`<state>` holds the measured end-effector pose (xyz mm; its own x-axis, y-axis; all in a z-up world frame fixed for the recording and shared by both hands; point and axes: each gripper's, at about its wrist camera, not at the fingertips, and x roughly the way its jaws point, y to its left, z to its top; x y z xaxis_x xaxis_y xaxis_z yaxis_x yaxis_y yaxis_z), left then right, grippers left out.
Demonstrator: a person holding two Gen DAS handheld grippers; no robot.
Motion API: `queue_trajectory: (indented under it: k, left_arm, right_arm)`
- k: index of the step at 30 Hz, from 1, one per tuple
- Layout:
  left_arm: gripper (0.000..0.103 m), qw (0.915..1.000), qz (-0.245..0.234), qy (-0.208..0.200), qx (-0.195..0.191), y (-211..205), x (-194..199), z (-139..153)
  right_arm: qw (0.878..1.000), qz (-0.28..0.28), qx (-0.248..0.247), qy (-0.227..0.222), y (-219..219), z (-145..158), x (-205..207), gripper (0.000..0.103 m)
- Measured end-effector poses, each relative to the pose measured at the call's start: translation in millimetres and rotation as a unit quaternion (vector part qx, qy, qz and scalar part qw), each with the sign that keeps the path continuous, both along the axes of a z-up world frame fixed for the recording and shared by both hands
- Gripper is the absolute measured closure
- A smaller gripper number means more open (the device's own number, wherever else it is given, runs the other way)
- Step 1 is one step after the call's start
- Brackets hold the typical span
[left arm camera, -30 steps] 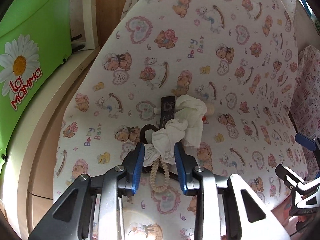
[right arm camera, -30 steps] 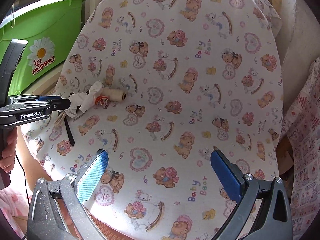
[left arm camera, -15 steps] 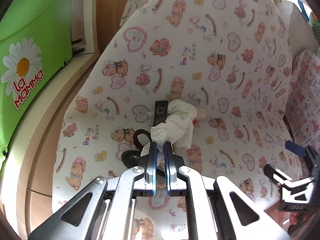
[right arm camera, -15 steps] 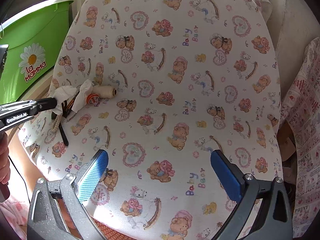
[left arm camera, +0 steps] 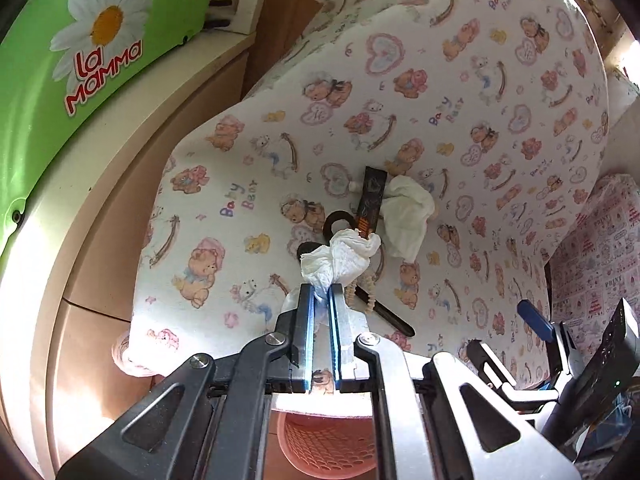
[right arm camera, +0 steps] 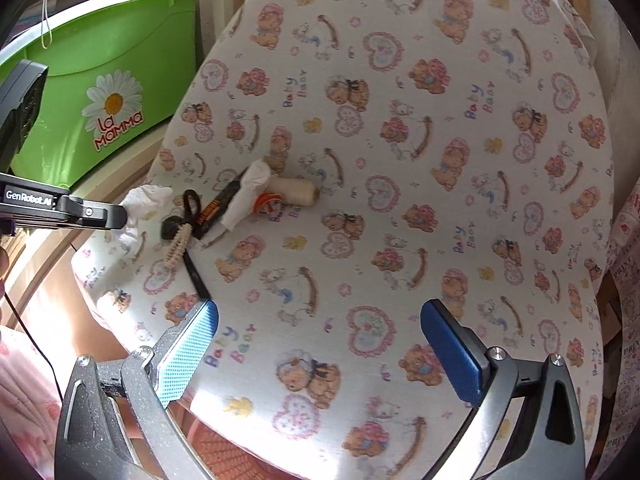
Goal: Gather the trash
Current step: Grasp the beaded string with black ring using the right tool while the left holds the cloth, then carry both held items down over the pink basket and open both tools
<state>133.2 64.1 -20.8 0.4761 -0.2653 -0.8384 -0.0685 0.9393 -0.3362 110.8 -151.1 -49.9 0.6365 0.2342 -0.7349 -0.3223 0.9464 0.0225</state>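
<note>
**Left gripper clamped on tissue; right gripper spread and empty**

Your left gripper [left arm camera: 321,300] has its two blue pads drawn close together, pinching the lower end of a crumpled white tissue [left arm camera: 340,258]. The bulk of the tissue bulges just beyond the fingertips, lifted clear of the bear-print tablecloth [left arm camera: 500,92]. In the right wrist view, the same tissue [right arm camera: 144,200] shows at the tip of the left gripper [right arm camera: 122,216].

Directly past the held tissue lie the remaining items, all resting on the cloth:
- a second white tissue [left arm camera: 406,220], ahead and to the right of the fingertips;
- a dark flat wrapper [left arm camera: 370,204], touching that second tissue on its left side;
- a beaded string [left arm camera: 362,292], just right of the fingertips, lying across a thin black strap [left arm camera: 386,314];
- a cream thread spool [right arm camera: 296,192], seen only from the right wrist, just beside the second tissue.

Your right gripper [right arm camera: 320,344] has its fingers wide apart with nothing between them. The pile sits well ahead and to the left of its left finger [right arm camera: 188,354].

A green tub [right arm camera: 100,80] stands beyond the cloth's left edge. A pink mesh basket [left arm camera: 324,444] shows below the left fingers.
</note>
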Motion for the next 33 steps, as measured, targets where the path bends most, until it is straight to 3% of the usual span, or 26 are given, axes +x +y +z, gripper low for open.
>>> queue_trajectory:
  k: [8,10,13,16,18,21,24,28,33]
  left_arm:
    - [0.096,0.9979,0.028,-0.01,0.058,5.3,-0.3,3.4]
    - [0.096,0.9963,0.035,-0.019,0.076,6.3,-0.9,7.1]
    - [0.096,0.9969,0.032,-0.021,0.069,9.0,-0.4,10.6]
    - [0.096,0.9962,0.036,-0.016,0.078,9.8,-0.1,9.4]
    - [0.096,0.996,0.033,-0.013,0.082,8.0,0.4,7.2]
    - [0.096,0.997,0.028,-0.009,0.072,5.6,1.4,4.9]
    - [0.096,0.9973,0.025,-0.01,0.068,2.0,2.2,6.1]
    - [0.096,0.9964,0.029,-0.026,0.076,1.1,-2.9,13.8]
    - [0.096,0.9971,0.025,-0.045,0.055,1.3,-9.6,19.7]
  right_arm:
    - [0.998,0.058,0.015,0.005,60.8,-3.7,9.3,0.033]
    - [0.998,0.057,0.024,0.014,69.0,-8.7,13.5,0.038]
    - [0.997,0.048,0.056,0.022,75.1,-11.8,19.5,0.042]
    - [0.996,0.04,0.071,0.03,82.5,-15.5,26.4,0.063]
    - [0.996,0.041,0.073,0.031,88.2,-19.1,28.8,0.069]
    - [0.995,0.062,0.064,0.032,97.0,-23.6,28.9,0.093]
    - [0.996,0.071,0.044,0.019,97.3,-21.4,23.7,0.098]
    - [0.997,0.047,0.06,0.007,71.3,-8.0,21.3,0.099]
    - [0.996,0.006,0.09,0.012,28.9,8.0,22.7,0.099]
